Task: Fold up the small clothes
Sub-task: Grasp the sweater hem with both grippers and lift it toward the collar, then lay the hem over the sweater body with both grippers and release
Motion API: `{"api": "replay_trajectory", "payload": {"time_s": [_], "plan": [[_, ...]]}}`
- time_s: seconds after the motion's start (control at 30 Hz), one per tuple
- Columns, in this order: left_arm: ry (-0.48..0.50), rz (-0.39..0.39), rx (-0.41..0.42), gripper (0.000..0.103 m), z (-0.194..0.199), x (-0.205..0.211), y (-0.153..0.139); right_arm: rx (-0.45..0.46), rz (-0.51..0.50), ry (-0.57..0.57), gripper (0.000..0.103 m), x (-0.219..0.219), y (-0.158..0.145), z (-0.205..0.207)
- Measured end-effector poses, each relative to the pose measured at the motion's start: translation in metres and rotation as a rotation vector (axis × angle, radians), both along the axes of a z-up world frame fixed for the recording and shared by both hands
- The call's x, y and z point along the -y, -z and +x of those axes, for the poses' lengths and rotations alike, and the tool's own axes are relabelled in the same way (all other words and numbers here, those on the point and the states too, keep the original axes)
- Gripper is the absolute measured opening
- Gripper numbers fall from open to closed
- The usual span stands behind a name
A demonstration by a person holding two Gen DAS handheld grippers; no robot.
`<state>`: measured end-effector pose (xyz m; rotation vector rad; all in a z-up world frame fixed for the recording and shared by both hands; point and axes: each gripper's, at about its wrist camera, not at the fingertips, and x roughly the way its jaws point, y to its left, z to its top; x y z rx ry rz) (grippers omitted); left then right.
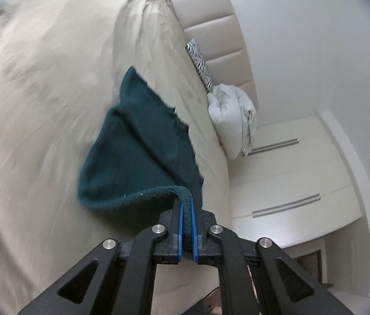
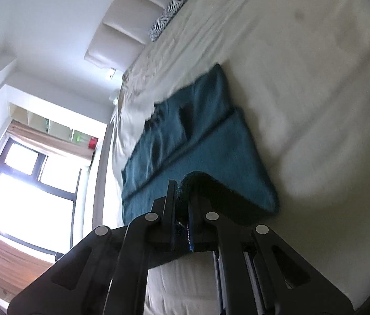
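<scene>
Teal cloth edge hidden inside both clamped tongs

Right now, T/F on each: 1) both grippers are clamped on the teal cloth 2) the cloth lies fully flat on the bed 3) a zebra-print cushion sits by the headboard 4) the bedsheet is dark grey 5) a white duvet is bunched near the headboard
1) True. The left gripper and the right gripper each have their jaws shut on an edge of the teal cloth.
2) False. The gripped edges are lifted off the bed; only the far part rests on it.
3) True. The zebra-print cushion lies against the headboard.
4) False. The bedsheet is cream.
5) True. The white duvet is bunched beside the cushion.
</scene>
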<state>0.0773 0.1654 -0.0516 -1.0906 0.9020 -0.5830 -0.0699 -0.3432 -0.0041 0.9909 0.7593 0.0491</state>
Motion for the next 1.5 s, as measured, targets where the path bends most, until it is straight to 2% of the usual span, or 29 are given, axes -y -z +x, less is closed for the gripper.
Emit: {"api": "replay_trajectory", "payload": {"time_s": [0.27, 0.43, 0.67, 0.87, 0.9, 0.93, 0.97, 1.0, 1.03, 1.1, 1.13, 1.23, 1.37, 1.5], "plan": [[-0.045, -0.001, 0.007, 0.006, 0.098, 0.017, 0.002, 0.022, -0.065, 0.049, 0.006, 0.024, -0.014, 0.100], [-0.057, 0.033, -0.018, 0.006, 0.156, 0.027, 0.013, 0.001, -0.085, 0.078, 0.006, 0.040, -0.005, 0.159], [-0.064, 0.099, -0.057, 0.006, 0.221, 0.043, 0.035, -0.050, -0.134, 0.112, 0.006, 0.051, 0.021, 0.233], [-0.083, 0.135, -0.099, 0.007, 0.256, 0.046, 0.067, -0.108, -0.139, 0.119, 0.008, 0.060, 0.051, 0.272], [-0.085, 0.152, -0.114, 0.009, 0.261, 0.046, 0.073, -0.119, -0.136, 0.117, 0.008, 0.061, 0.055, 0.278], [-0.089, 0.167, -0.132, 0.015, 0.265, 0.046, 0.078, -0.147, -0.131, 0.109, 0.008, 0.063, 0.062, 0.287], [-0.089, 0.178, -0.144, 0.023, 0.268, 0.046, 0.083, -0.170, -0.136, 0.108, 0.010, 0.064, 0.068, 0.291], [-0.088, 0.179, -0.148, 0.042, 0.269, 0.046, 0.085, -0.174, -0.142, 0.106, 0.012, 0.065, 0.071, 0.295], [-0.087, 0.182, -0.147, 0.057, 0.268, 0.046, 0.085, -0.167, -0.147, 0.103, 0.021, 0.065, 0.073, 0.296], [-0.087, 0.206, -0.126, 0.065, 0.262, 0.046, 0.079, -0.146, -0.169, 0.126, 0.046, 0.065, 0.072, 0.294], [-0.085, 0.229, -0.116, 0.066, 0.257, 0.046, 0.076, -0.129, -0.174, 0.140, 0.058, 0.065, 0.070, 0.290], [-0.077, 0.259, -0.066, 0.066, 0.240, 0.047, 0.062, -0.111, -0.179, 0.134, 0.058, 0.064, 0.065, 0.278], [-0.082, 0.335, -0.004, 0.066, 0.206, 0.051, 0.045, -0.102, -0.232, 0.104, 0.058, 0.055, 0.054, 0.249], [-0.092, 0.406, 0.036, 0.066, 0.168, 0.056, 0.040, -0.101, -0.312, 0.037, 0.058, 0.031, 0.047, 0.210]]}}
